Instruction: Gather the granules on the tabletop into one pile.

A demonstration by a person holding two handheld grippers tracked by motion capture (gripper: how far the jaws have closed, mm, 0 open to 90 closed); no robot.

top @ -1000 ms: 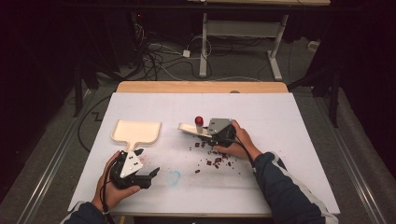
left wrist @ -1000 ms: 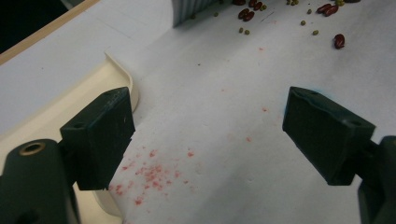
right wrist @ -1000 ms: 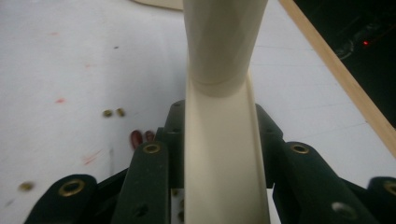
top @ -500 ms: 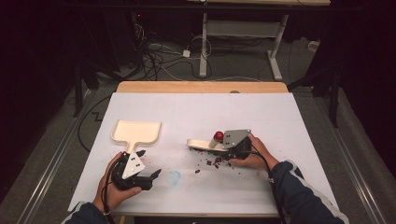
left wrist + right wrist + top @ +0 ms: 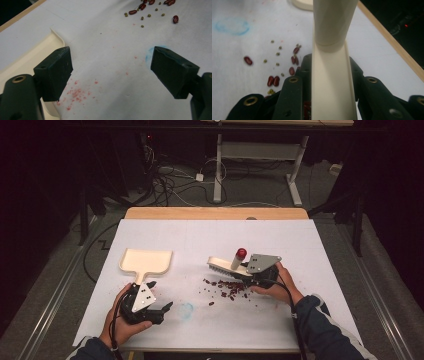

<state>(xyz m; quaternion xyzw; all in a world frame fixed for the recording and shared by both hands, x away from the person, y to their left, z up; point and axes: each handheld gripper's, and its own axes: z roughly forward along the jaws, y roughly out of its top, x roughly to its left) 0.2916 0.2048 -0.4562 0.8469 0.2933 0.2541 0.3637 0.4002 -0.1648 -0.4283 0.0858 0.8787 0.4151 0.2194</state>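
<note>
A white surface (image 5: 300,250) is carrying a cream dustpan (image 5: 146,262) at the left and scattered beans (image 5: 227,287) near the middle. The right hand-held gripper (image 5: 250,270) is pinching a cream brush (image 5: 227,266) by its handle, the bristled head lying just above the beans. The left hand-held gripper (image 5: 162,312) is hovering just below the dustpan's handle, jaws spread wide, well apart from the beans.

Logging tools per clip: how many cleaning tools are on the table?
2: a dustpan lying ahead of the open left gripper, and a brush clamped in the right gripper.
</note>
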